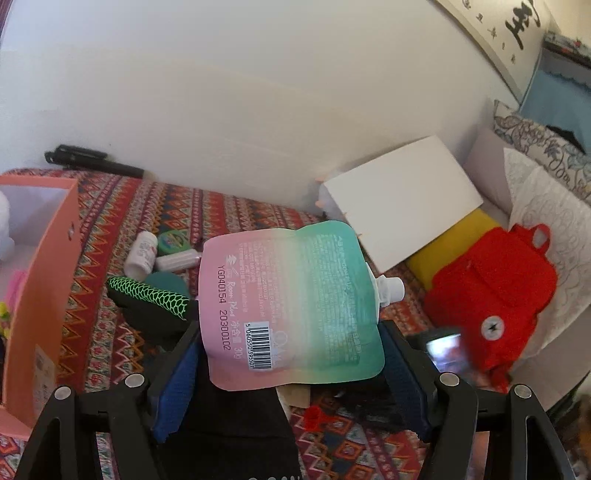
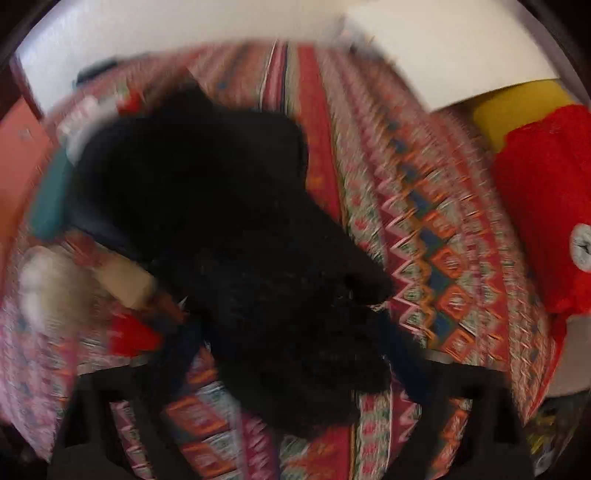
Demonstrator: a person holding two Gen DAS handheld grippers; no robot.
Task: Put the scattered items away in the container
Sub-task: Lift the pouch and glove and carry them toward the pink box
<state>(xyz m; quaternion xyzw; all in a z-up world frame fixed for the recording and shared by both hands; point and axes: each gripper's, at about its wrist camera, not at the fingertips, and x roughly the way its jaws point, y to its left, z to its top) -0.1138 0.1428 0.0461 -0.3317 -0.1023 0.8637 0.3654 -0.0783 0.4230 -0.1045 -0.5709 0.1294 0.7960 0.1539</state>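
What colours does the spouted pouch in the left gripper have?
The spouted pouch fades from pink to teal green, with a white spout; the left wrist view shows it best.

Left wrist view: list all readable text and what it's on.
"YG040154 20300102" on the pink-to-green spout pouch.
"30g" beside the pouch's barcode.
Barcode digits, small: about "5 060550 395501".
Script "Room Plus": uncertain.
Pouch fine print: too small.
Pink box label: too small.
Wall scroll: large black brush character, cropped.
Right wrist view: blurred, none.

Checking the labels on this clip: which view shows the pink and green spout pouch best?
The left wrist view: the spout pouch fills the centre, sharp, its print and barcode readable, between the left gripper fingers. The right wrist view is motion-blurred and shows no pouch that I can make out.
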